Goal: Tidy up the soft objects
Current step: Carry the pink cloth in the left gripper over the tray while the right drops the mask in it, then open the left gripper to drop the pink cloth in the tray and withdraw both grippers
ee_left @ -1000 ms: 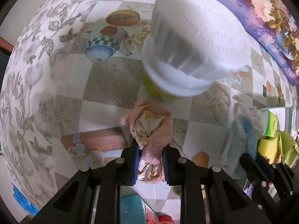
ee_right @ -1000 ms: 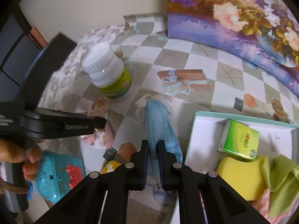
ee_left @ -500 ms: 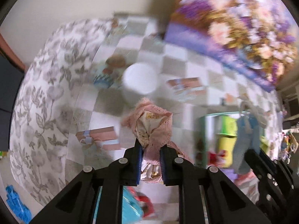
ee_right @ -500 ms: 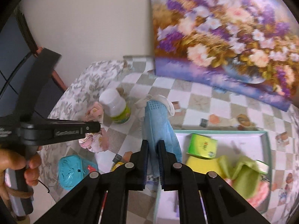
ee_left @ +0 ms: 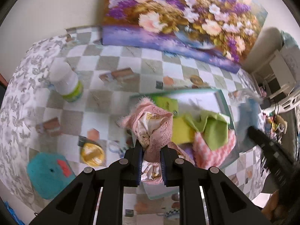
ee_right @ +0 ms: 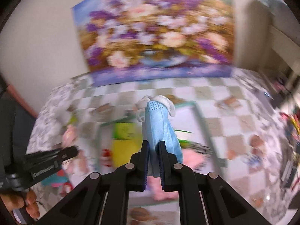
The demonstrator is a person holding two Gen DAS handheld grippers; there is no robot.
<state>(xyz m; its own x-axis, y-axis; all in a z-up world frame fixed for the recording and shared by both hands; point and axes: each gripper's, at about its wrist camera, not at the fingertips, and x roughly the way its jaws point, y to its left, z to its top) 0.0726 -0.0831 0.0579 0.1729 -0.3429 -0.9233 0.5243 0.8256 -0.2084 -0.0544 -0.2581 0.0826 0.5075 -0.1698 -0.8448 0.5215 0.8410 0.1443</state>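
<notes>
My left gripper [ee_left: 151, 148] is shut on a pink lace cloth bundle [ee_left: 152, 123] and holds it in the air over the left edge of a teal-rimmed tray [ee_left: 218, 93]. The tray holds a green packet [ee_left: 166, 102], a yellow sponge [ee_left: 181, 132], a green cloth [ee_left: 213, 127] and a pink cloth [ee_left: 202, 152]. My right gripper [ee_right: 153, 146] is shut on a blue face mask [ee_right: 159, 125] and holds it above the same tray [ee_right: 198, 112]. The right wrist view is blurred. The left gripper also shows in the right wrist view [ee_right: 73, 151].
A white bottle with a green label [ee_left: 65, 80] stands on the checkered tablecloth at left. A teal toy [ee_left: 48, 174] and a yellow round lid [ee_left: 91, 153] lie near the front left. A flower painting [ee_left: 180, 13] leans on the back wall.
Both grippers have risen and swung right with their loads, from beside the white bottle to over the tray.
</notes>
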